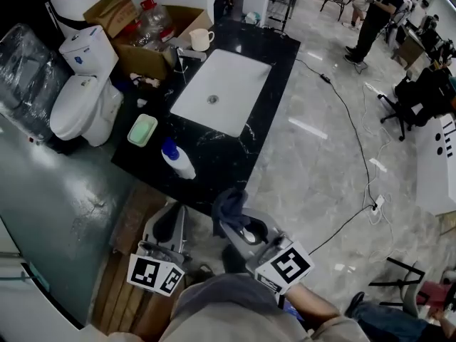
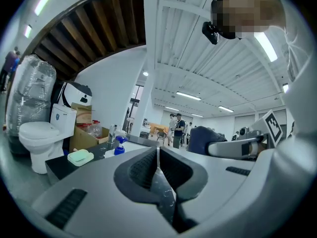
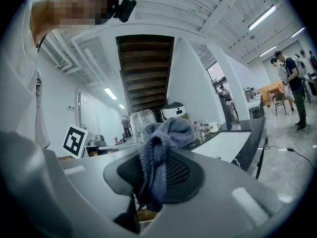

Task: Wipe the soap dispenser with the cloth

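A white soap dispenser (image 1: pixel 179 161) with a blue pump top lies on its side on the black counter (image 1: pixel 235 159), left of the white sink (image 1: pixel 222 90); it shows small in the left gripper view (image 2: pixel 118 145). My right gripper (image 1: pixel 226 218) is shut on a bunched grey-blue cloth (image 1: pixel 229 204), just short of the counter's near edge. The cloth (image 3: pixel 159 150) hangs between the jaws in the right gripper view. My left gripper (image 1: pixel 178 218) hovers beside it, lower left of the dispenser, shut (image 2: pixel 158 163) with nothing in it.
A green soap dish (image 1: pixel 142 130) sits on the counter's left edge. A white mug (image 1: pixel 200 39) and a faucet (image 1: pixel 183 54) stand behind the sink. A toilet (image 1: pixel 84 91) and cardboard boxes (image 1: pixel 146 52) are at the left. Cables (image 1: pixel 356 141) cross the floor; people stand far off.
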The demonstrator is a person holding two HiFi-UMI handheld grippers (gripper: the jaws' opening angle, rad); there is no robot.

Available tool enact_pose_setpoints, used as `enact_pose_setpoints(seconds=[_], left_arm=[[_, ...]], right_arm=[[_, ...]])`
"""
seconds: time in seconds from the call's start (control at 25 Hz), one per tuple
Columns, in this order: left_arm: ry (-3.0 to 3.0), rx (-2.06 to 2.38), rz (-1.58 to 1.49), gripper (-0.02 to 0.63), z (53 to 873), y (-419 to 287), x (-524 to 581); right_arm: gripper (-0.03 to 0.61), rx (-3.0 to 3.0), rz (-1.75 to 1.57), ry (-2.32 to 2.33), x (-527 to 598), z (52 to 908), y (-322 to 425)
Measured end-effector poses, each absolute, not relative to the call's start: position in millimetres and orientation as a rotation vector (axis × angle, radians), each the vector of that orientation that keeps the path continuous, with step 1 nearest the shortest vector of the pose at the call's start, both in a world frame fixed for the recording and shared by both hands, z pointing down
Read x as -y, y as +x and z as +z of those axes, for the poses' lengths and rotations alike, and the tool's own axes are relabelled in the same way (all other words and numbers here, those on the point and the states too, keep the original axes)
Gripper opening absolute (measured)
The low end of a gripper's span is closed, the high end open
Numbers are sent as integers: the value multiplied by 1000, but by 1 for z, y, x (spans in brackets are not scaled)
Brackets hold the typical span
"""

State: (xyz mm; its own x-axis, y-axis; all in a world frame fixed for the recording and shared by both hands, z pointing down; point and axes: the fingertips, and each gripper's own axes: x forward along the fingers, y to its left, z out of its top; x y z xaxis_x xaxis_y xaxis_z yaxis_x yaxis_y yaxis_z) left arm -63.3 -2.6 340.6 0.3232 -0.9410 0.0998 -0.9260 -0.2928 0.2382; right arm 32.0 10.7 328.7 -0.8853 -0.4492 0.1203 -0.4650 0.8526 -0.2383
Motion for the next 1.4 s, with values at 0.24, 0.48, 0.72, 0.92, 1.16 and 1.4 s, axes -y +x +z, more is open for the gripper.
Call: enact_pose_setpoints(seconds=[0.24, 0.48, 0.72, 0.92, 1.16, 1.4], left_arm=[[2328, 1783, -42, 8, 328, -50, 27], [2352, 1854, -15, 8, 307, -44, 38], [2340, 1911, -39, 8, 293, -51, 43], [2314, 1927, -50, 9, 299, -62, 53], [2291, 1955, -58, 9, 300, -78, 63], [2262, 1933, -38, 54, 312, -104, 79]], right_arm=[[72, 3023, 420, 672, 19, 323, 51], [72, 3079, 382, 631, 34, 310, 57], [72, 3096, 371, 618, 42, 297, 57], [72, 3088, 370, 602, 54, 299, 49], [72, 3091, 361, 579, 67, 296, 37], [72, 3073, 385, 567, 87, 300, 11]])
